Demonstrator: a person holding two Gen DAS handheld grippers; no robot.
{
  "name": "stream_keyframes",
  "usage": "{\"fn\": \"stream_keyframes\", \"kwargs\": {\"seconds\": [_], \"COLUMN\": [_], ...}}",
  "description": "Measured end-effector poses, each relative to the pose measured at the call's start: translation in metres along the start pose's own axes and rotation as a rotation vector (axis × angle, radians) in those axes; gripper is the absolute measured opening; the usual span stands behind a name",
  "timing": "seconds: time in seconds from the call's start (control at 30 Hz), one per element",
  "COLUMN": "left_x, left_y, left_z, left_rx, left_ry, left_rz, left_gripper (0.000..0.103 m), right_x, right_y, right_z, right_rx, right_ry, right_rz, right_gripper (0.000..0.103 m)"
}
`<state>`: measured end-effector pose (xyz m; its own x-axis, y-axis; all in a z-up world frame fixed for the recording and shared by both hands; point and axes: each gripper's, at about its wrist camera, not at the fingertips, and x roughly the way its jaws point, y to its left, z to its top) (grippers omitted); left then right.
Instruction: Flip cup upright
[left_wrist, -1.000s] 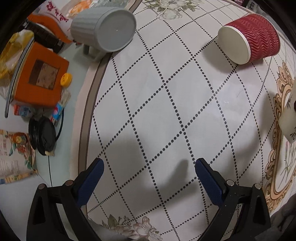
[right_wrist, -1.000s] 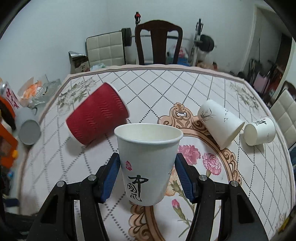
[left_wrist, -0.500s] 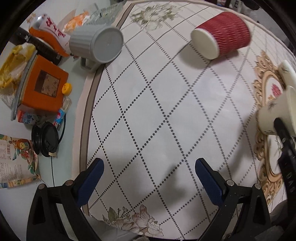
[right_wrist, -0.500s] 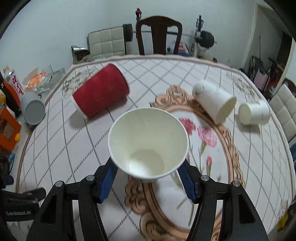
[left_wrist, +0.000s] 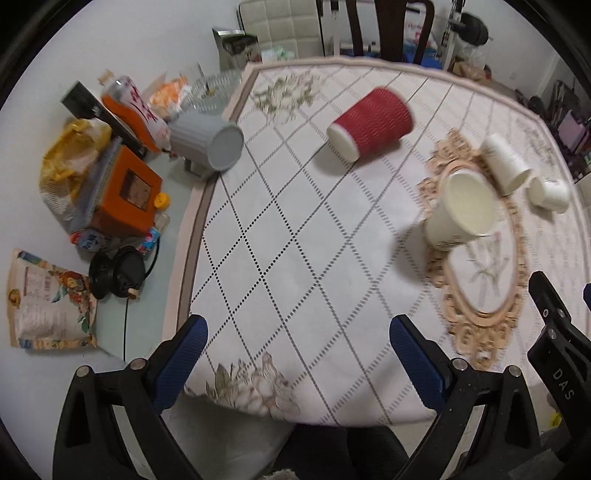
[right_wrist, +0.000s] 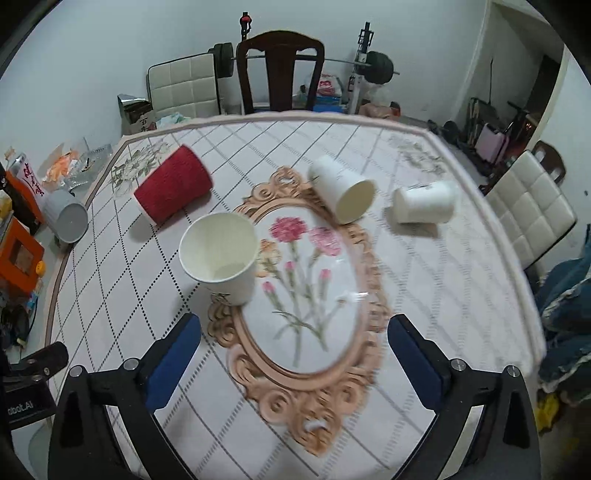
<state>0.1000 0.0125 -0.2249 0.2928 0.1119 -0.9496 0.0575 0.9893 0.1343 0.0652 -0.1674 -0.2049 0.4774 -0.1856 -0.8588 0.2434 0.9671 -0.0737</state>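
A white paper cup (right_wrist: 221, 256) stands upright on the patterned tablecloth, at the left rim of the floral oval; it also shows in the left wrist view (left_wrist: 460, 208). A red ribbed cup (right_wrist: 173, 189) (left_wrist: 369, 123) lies on its side behind it. Two white cups (right_wrist: 341, 194) (right_wrist: 423, 202) lie on their sides to the right. My right gripper (right_wrist: 293, 350) is open and empty, pulled back from the upright cup. My left gripper (left_wrist: 295, 354) is open and empty above the table's near edge.
A grey cup (left_wrist: 207, 146) lies at the table's left edge beside an orange box (left_wrist: 125, 194), snack bags and black headphones (left_wrist: 116, 273). Chairs (right_wrist: 280, 70) stand beyond the far edge. A padded white chair (right_wrist: 532, 206) is at the right.
My right gripper has opened and let go of the white cup, which now stands upright on the table, and has drawn back. My left gripper has pulled back and tilted up.
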Motion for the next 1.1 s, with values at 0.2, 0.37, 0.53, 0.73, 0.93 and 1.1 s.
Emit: {"fn": "stream_keyframes", "kwargs": {"seconds": [0.2,0.37,0.53,0.73,0.93,1.1], "left_x": [-0.071,-0.133,-0.18,-0.216,-0.236,-0.243], "left_y": [-0.009,-0.012,-0.005,0.005,0.012,0.018], "left_z": [-0.019,-0.037,-0.053,-0.063,-0.067,-0.067], "left_rx": [-0.007,-0.025,-0.047,-0.054,-0.041,-0.054], "left_ry": [-0.099,-0.19,-0.26,-0.312,-0.354,-0.365], "left_rz": [-0.036,-0.049,-0.045,-0.042,-0.045,-0.05], "left_gripper": [0.101,0.101,0.101,0.101,0.103,0.103], "right_x": [-0.079,-0.143,-0.2,-0.25,-0.284,-0.292], "right_y": [-0.031,-0.052,-0.066,-0.075,-0.075,-0.071], "right_z": [0.009,0.013,0.009,0.006,0.01,0.013], "right_rx": [-0.02,-0.042,-0.067,-0.066,-0.059,-0.056], "right_ry": [-0.03,-0.035,-0.065,-0.088,-0.124,-0.122], "right_rz": [-0.011,0.011,0.05,0.07,0.07,0.066], "right_gripper": [0.103,0.103,0.103,0.103,0.103,0.103]}}
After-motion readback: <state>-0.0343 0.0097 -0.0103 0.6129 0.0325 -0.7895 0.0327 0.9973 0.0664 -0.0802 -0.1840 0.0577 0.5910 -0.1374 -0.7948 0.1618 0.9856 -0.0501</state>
